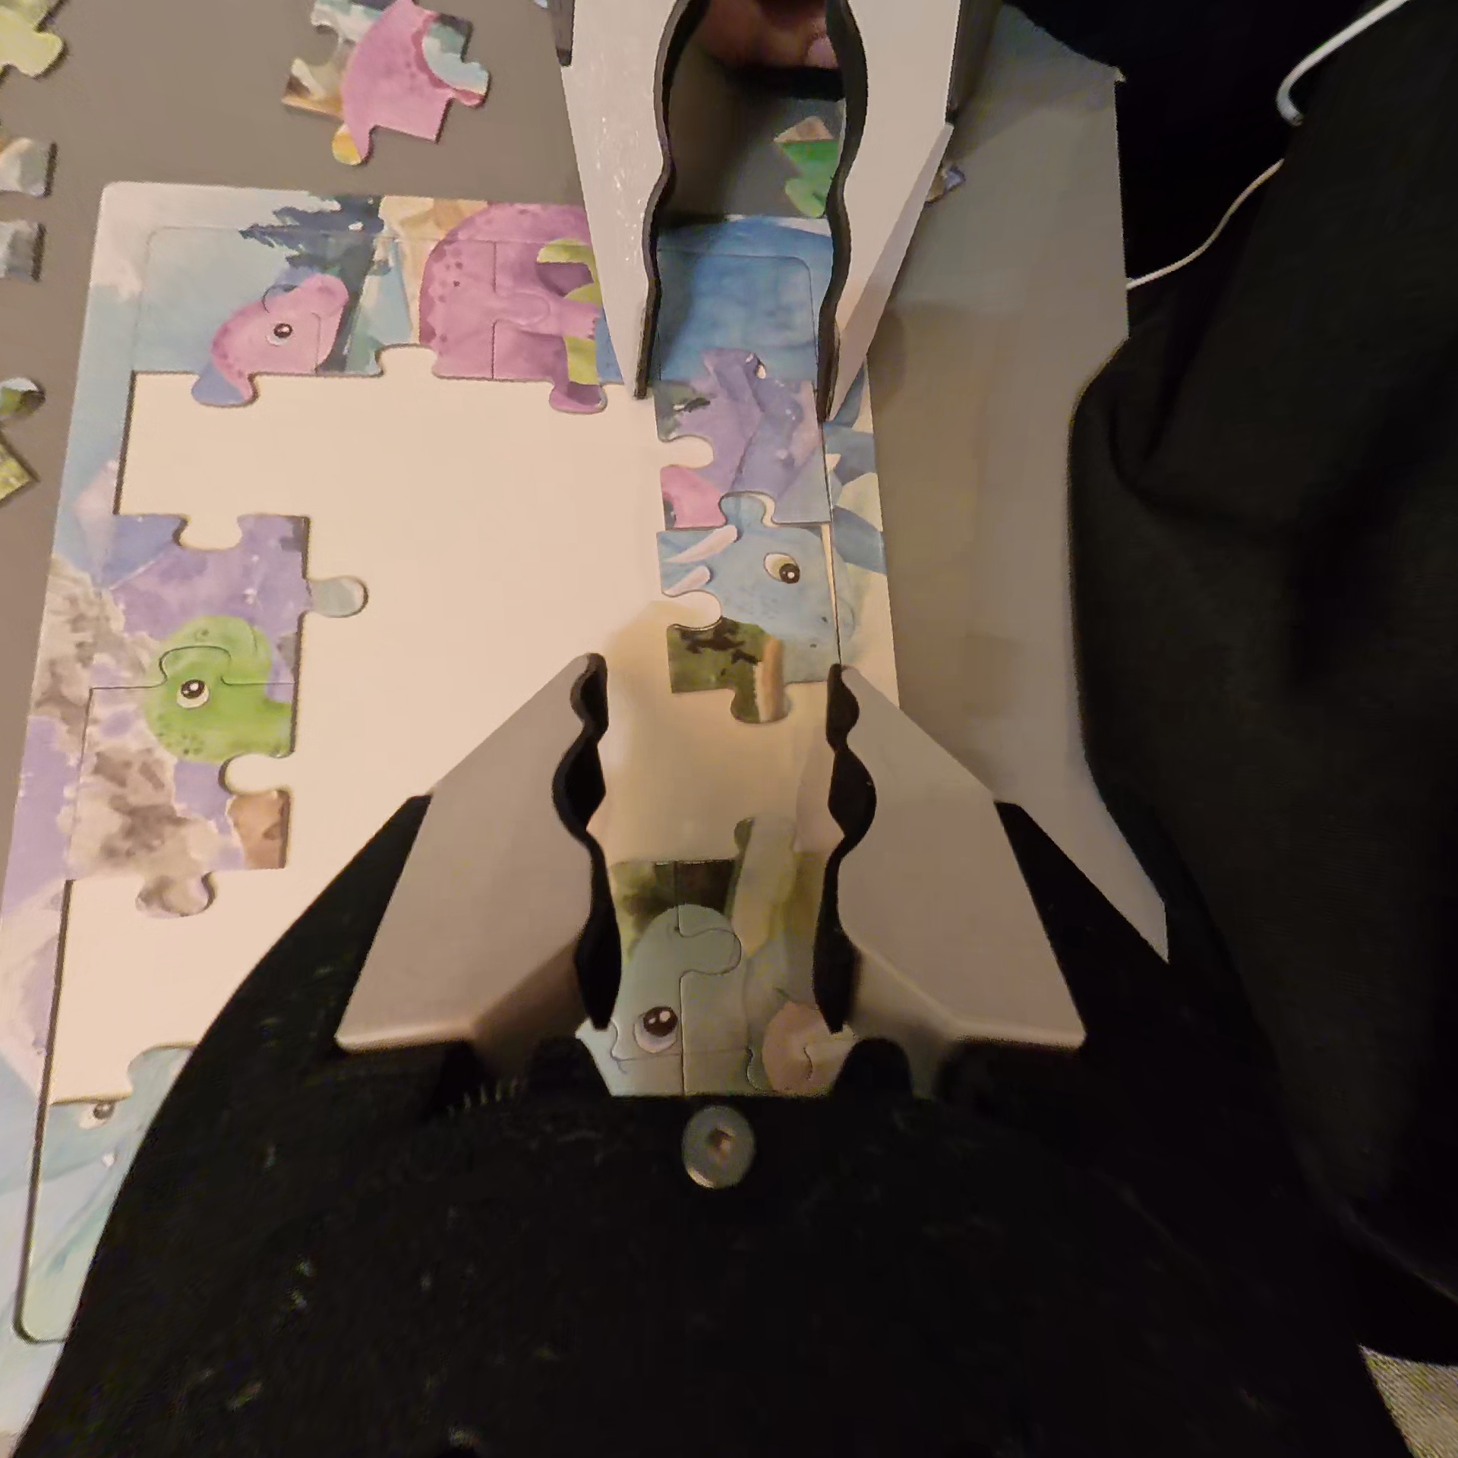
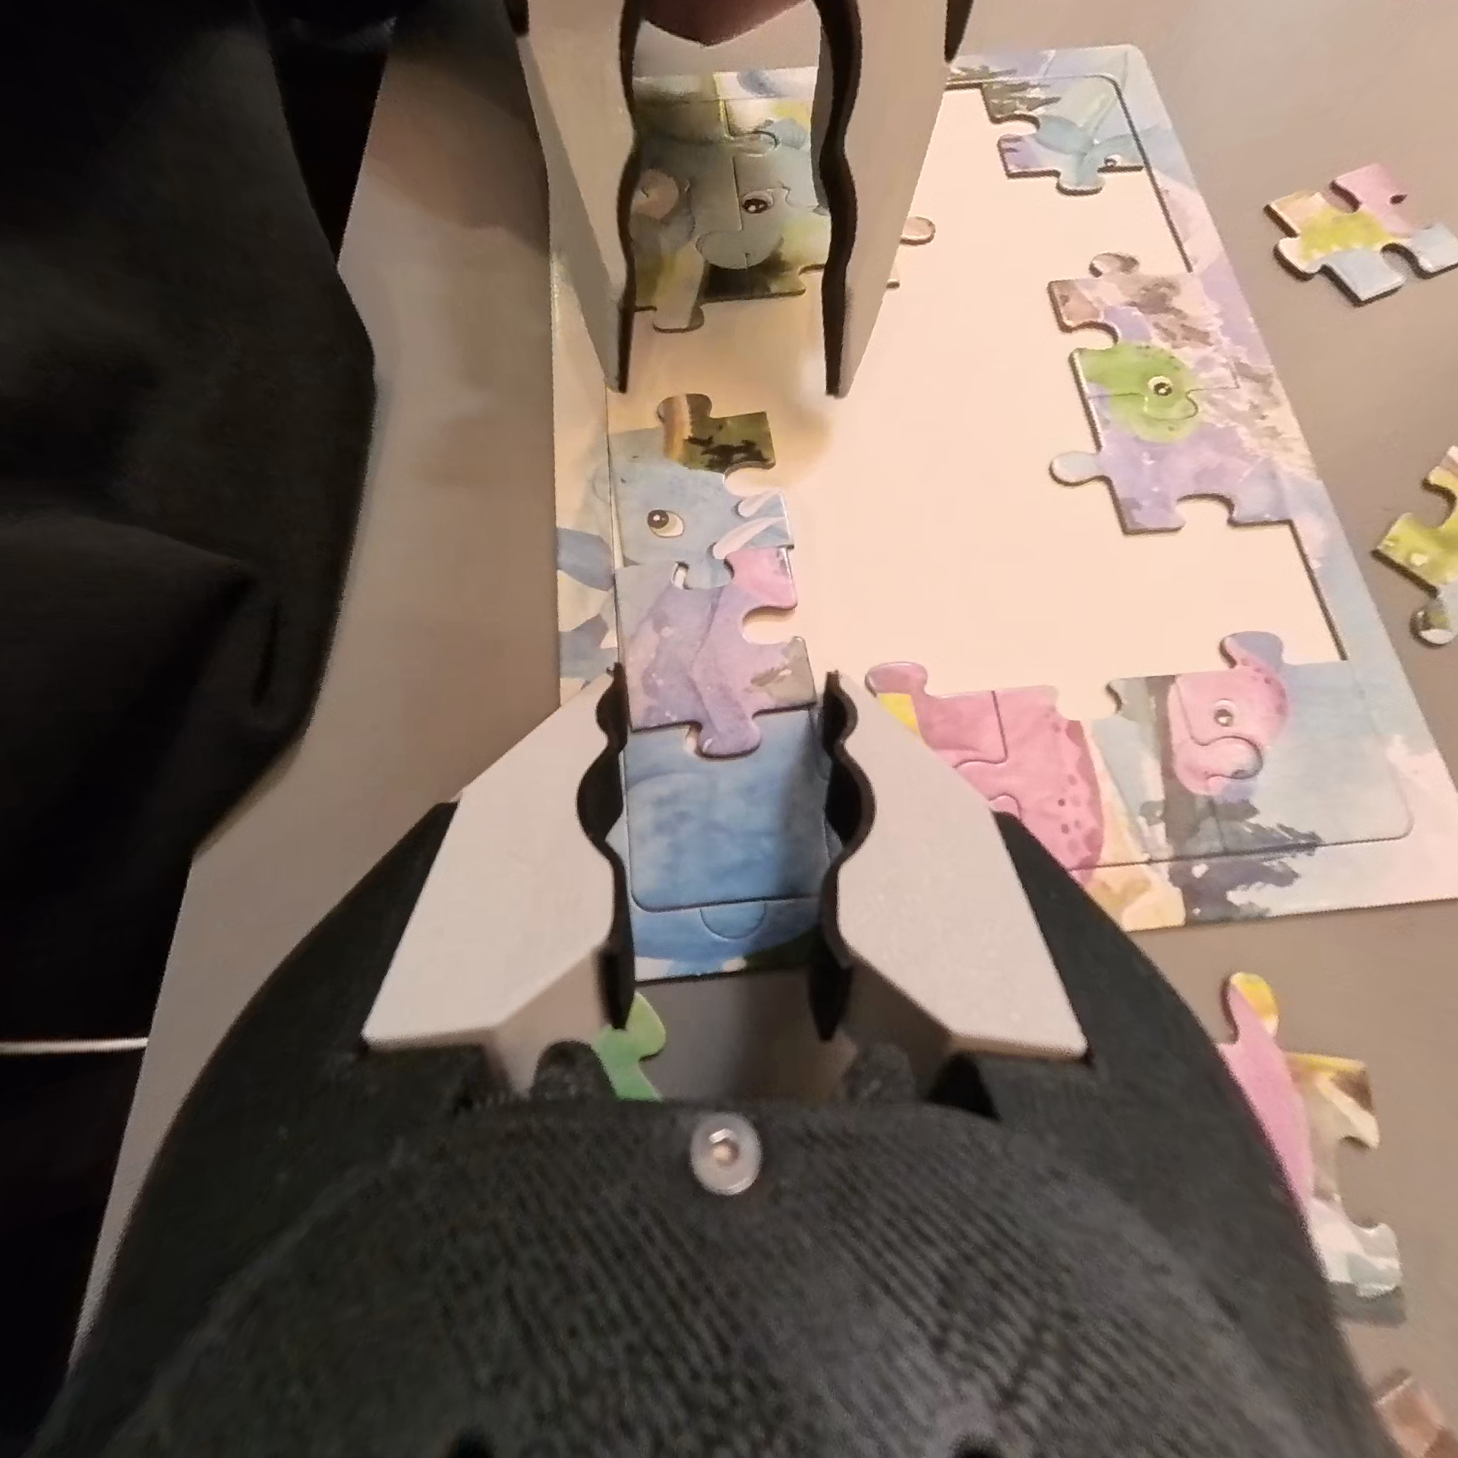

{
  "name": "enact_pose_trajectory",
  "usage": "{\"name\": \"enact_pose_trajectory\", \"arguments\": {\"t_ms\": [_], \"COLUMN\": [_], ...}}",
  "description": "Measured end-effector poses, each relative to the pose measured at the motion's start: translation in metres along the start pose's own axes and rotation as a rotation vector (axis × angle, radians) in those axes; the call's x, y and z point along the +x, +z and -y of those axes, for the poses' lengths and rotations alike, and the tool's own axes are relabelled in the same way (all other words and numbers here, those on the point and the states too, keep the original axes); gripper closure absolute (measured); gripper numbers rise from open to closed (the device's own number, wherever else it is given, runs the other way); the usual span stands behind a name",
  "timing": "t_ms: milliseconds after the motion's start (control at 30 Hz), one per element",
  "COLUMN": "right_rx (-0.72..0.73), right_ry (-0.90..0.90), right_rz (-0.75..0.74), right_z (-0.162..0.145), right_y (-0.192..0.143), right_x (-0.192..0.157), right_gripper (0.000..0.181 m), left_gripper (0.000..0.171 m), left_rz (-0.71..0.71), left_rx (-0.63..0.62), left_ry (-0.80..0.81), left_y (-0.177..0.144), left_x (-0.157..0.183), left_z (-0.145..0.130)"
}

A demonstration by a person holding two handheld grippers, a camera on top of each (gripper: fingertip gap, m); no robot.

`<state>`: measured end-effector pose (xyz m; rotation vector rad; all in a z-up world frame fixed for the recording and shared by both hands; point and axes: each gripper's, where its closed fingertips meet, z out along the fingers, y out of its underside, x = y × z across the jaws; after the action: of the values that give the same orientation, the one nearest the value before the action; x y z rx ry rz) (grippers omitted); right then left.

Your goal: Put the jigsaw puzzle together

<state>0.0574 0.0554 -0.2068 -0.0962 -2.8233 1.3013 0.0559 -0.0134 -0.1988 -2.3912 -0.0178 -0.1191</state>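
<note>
The puzzle tray point(image 1: 481, 505) lies flat on a grey table point(image 1: 197, 126), partly filled, its pale middle bare. Fitted pieces run along the tray's edges: a pink dinosaur point(image 1: 292, 331) at one end, a green dinosaur point(image 1: 213, 694) on one long side, and a blue horned dinosaur point(image 1: 773, 576) on the other long side, near the table's edge.

The left gripper point(image 1: 714, 694) hovers over the tray with its jaws apart and nothing between them, just short of a dark green piece point(image 1: 722, 655). The right gripper point(image 2: 722, 678) faces it from the opposite end, jaws also apart and empty, above a big blue piece point(image 2: 718, 820).

Loose pieces point(image 2: 1365, 237) lie on the table beside the tray, 1 of them mostly pink point(image 1: 394, 79). Dark cloth point(image 1: 1278, 552) lies along the table's edge.
</note>
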Motion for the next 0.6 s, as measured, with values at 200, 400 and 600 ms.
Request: {"name": "enact_pose_trajectory", "arguments": {"t_ms": [200, 400, 600], "right_rx": [0.000, -0.003, -0.010], "right_ry": [0.002, 0.012, 0.012], "right_rz": [-0.008, -0.017, -0.019], "right_z": [0.000, -0.001, -0.001], "right_y": [0.000, 0.000, 0.001], "right_x": [0.001, 0.003, 0.003], "right_gripper": [0.131, 0.131, 0.132], "left_gripper": [0.130, 0.138, 0.141], "left_rz": [0.004, 0.004, -0.031], "left_rx": [-0.056, -0.065, -0.069], "left_ry": [0.025, 0.032, 0.051], "left_y": [0.006, 0.005, 0.004], "left_x": [0.001, 0.000, 0.003], "left_z": [-0.007, -0.011, -0.012]}}
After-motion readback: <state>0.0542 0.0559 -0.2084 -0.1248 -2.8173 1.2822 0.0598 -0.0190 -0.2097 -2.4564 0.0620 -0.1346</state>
